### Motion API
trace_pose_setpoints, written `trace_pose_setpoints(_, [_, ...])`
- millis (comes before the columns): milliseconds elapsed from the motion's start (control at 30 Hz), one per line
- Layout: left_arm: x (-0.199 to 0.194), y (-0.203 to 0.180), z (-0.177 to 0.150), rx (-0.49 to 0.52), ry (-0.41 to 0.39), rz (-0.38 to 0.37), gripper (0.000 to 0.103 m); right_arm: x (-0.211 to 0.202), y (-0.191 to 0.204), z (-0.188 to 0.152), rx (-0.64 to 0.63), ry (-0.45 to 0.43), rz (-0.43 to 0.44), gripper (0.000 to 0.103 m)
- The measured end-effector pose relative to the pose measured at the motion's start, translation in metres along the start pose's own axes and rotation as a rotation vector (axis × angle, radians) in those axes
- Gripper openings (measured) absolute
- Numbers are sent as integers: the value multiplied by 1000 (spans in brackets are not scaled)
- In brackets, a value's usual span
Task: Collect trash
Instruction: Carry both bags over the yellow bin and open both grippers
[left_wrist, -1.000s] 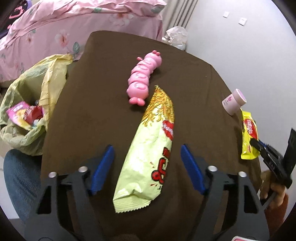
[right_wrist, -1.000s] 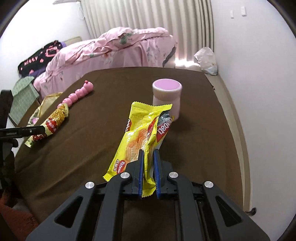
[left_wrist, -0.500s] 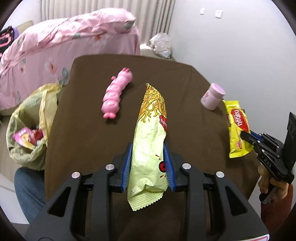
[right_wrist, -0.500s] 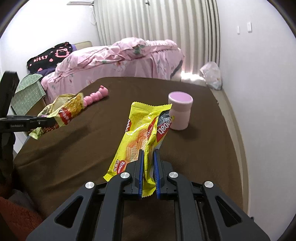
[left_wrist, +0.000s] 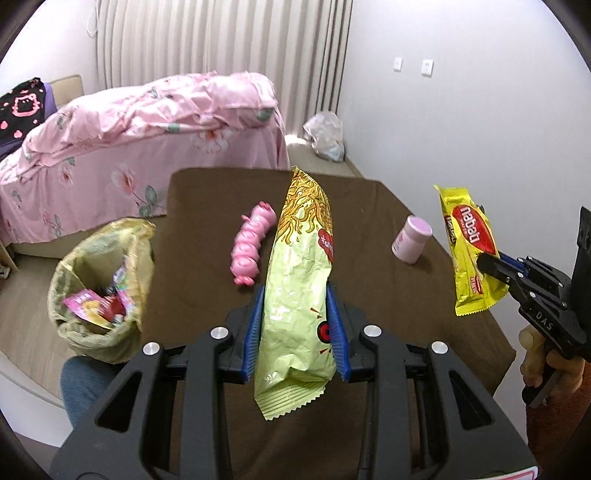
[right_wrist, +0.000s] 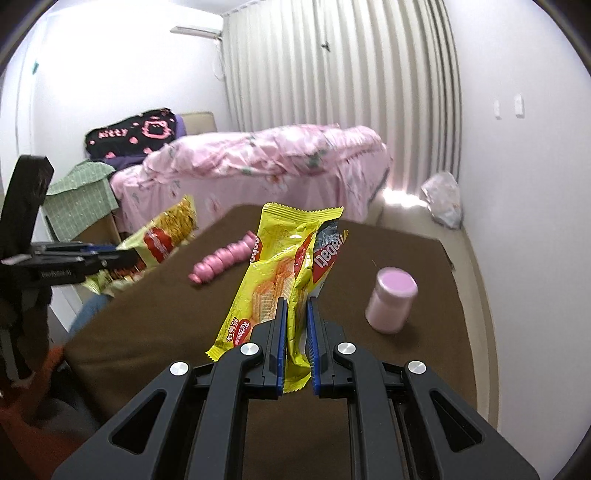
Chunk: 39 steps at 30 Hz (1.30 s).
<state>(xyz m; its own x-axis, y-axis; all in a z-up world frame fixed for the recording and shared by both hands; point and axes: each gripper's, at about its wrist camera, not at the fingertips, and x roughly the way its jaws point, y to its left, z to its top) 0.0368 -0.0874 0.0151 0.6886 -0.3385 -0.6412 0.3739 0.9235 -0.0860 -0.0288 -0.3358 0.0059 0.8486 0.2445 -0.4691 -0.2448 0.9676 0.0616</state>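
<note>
Left tongs (left_wrist: 295, 325): clamped on green noodle packet (left_wrist: 299, 280), now lifted off the brown worktop (left_wrist: 369, 206), tilted up; a second ago open around it. Right tongs (right_wrist: 295, 332): pinching yellow wafer wrapper (right_wrist: 280, 273), raised higher; lower end hidden. Trash bag (left_wrist: 99, 280) left, blurred. Pink toy (left_wrist: 253, 247) and pink jar (left_wrist: 410, 240) stay on the worktop.

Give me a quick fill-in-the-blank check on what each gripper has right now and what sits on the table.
1. The left gripper is shut on the pale ____ noodle snack bag.
2. The right gripper is shut on the ____ wafer wrapper.
3. The trash bag hangs off the table's ____ side in the left wrist view.
4. Two ____ things stand or lie on the brown table: a caterpillar toy and a small jar.

Missing words: green; yellow; left; pink
</note>
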Motion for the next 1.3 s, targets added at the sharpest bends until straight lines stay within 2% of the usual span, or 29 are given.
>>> trace_pose_setpoints(100, [-14,17,6,-10,-45,33,31,5,21,20,-43,-16,28,11])
trace_pose_setpoints(367, [-49,103,16,-164,-148,156,31,36,90,66,-170,-14,118,11])
trace_pose_setpoints(600, [-44,176,8,-296,-177,257,31,80,137,95,-226,33,196,11])
trace_pose_setpoints(800, [-24,222,-10,-424,-157,277,31,140,172,114,-286,84,258,11])
trace_pose_setpoints(1067, [10,267,-33,-548,-107,313,31,243,236,105,-404,211,364,11])
trace_pose_setpoints(1200, [22,271,-33,-542,-89,309,31,289,259,94,-435,289,448,11])
trace_pose_setpoints(1300, [38,270,-30,-521,-57,295,31,315,260,85,-430,350,436,11])
